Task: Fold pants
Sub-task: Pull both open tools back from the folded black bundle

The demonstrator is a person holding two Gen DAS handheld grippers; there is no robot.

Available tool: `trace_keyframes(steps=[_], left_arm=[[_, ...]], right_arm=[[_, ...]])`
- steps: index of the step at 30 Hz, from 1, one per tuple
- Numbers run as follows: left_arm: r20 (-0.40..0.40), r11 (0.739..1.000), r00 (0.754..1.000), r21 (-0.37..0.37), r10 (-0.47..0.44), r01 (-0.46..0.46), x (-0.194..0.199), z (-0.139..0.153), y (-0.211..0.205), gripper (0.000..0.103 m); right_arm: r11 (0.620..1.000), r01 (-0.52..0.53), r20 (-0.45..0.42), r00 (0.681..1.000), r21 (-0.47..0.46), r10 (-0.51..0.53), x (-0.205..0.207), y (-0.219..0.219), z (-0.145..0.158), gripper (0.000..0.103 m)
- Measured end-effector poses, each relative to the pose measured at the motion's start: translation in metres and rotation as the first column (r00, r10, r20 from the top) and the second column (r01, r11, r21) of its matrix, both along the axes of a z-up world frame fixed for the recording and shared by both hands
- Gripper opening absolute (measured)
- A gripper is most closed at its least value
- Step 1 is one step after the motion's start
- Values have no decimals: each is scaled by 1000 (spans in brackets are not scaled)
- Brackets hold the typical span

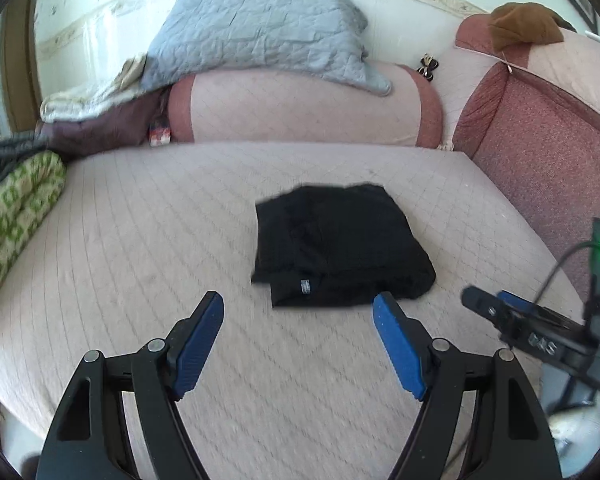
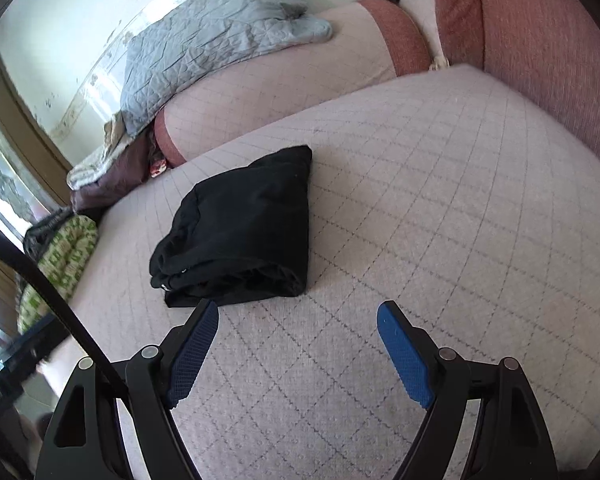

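Lying folded, black pants point(image 1: 340, 246) form a compact bundle.

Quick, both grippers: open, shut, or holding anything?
Left gripper: open, empty, just short of the pants.
Right gripper: open, empty.

Black claws point(image 1: 298, 302), blue ribbed pads point(image 2: 406, 358)

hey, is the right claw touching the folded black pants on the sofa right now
Apart. In the right wrist view, the right claw stands open and empty, with bare sofa cover between its pads; the black pants lie just beyond its left fingertip.
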State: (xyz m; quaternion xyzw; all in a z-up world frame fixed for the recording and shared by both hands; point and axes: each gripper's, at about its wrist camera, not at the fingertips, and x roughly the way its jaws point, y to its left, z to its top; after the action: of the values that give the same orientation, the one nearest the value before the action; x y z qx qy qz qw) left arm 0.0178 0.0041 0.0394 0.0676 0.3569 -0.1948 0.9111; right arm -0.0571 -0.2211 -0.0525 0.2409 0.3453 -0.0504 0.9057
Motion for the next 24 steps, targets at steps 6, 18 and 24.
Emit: trace_keyframes(steps=[6, 18, 24], left_arm=[[170, 995, 981, 33, 91, -98, 49, 5, -14, 80], [-95, 997, 994, -50, 60, -65, 86, -41, 1, 80], [-139, 997, 988, -23, 71, -75, 87, -58, -2, 80]], right_arm=[[994, 55, 19, 998, -91, -54, 27, -2, 38, 87], [972, 65, -24, 997, -225, -72, 53, 15, 9, 87], [969, 49, -95, 993, -240, -74, 54, 17, -3, 87]])
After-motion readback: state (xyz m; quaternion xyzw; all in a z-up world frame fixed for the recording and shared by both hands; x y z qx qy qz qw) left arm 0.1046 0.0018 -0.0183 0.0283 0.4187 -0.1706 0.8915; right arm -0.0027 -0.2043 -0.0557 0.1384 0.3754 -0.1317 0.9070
